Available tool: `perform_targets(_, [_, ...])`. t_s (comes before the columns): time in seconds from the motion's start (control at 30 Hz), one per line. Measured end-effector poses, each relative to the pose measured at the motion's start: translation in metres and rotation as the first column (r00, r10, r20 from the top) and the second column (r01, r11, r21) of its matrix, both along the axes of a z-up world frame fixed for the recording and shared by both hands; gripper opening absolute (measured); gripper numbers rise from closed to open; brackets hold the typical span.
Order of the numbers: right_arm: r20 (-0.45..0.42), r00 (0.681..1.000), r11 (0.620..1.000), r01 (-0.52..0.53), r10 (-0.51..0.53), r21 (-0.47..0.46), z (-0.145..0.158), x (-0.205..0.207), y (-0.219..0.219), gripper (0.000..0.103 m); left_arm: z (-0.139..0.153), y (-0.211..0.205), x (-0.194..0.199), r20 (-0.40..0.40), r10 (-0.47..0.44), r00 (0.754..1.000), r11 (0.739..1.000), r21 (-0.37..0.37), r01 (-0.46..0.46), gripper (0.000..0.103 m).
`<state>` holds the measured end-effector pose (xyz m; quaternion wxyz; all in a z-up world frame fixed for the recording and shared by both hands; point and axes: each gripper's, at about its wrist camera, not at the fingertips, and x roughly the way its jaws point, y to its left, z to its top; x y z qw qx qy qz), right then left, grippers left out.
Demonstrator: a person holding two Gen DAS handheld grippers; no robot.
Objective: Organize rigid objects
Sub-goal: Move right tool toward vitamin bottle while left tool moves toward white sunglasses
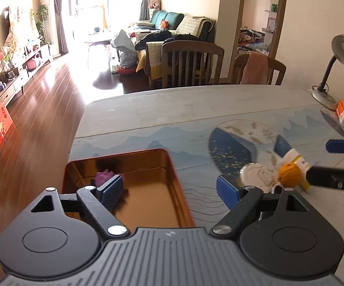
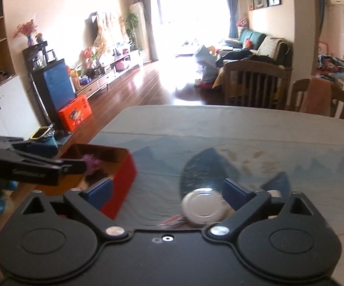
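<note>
Tabletop [image 1: 172, 104] with a blue landscape mat carries a red tin tray [image 1: 176, 178] near its left edge. Left gripper [image 1: 169, 190] is spread wide, empty, over the tray's right wall. Purple toy [image 1: 104, 177] lies inside. Right of the tray: silver can [image 1: 255, 175], orange ball [image 1: 290, 175]. Right gripper [image 2: 167, 194] is spread wide, empty, above the can.

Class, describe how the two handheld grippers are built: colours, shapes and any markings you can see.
Both the left gripper and the right gripper share one build: black bodies with two round discs, angled black link arms with silver pivot pins, and blue finger pads. The left's base is ribbed grey.
</note>
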<state>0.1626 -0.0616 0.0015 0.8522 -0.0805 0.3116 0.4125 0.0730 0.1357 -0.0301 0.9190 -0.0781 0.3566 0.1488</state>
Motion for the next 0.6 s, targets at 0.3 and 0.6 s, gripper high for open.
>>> perform_targets(0.3, [0.016,1.000,0.999,0.010,-0.009,-0.034,-0.012,0.023,-0.053,0.103,-0.011,-0.047,0.008,0.012,-0.027,1.000,0.998,-0.053,0.027,0.086])
perform_targets(0.6, [-0.023,1.000,0.994,0.013,-0.015,-0.107,-0.044,0.040,-0.090,0.102,-0.033,-0.098,0.027,0.000,-0.074,0.997,0.995,-0.064,0.074,0.086])
